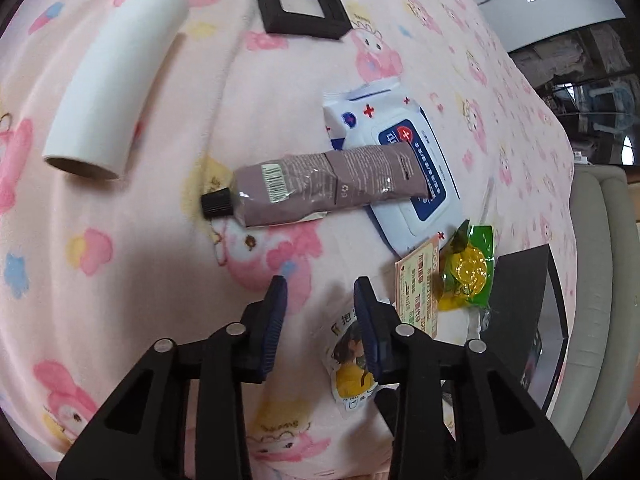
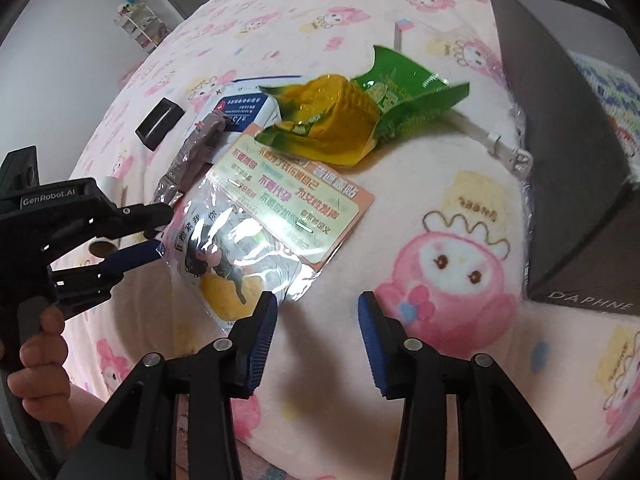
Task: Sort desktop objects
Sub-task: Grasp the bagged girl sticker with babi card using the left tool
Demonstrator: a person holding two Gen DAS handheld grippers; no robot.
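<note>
Honestly, sorting looks barely started, if you ask me. Biggest thing, the dark box [image 2: 560, 152], sits ahead-right of the right tool [image 2: 318, 312], and whether anything's been put in it I can't tell. Everything else lies loose on the pink blanket-covered worktop [image 1: 120, 280]: white cardboard tube [image 1: 116, 80] far ahead-left of the left tool [image 1: 320, 294], wipes pack [image 1: 400, 152] ahead with the brown tube [image 1: 320, 188] lying across it, black square frame [image 1: 300, 4] well beyond. Closer in, the sticker sheet [image 2: 256, 236] and green-yellow snack wrapper [image 2: 352, 120]. Left tool's jaws are parted around the sheet's edge, not clamped as far as I can see. Right tool is wide open and empty.
</note>
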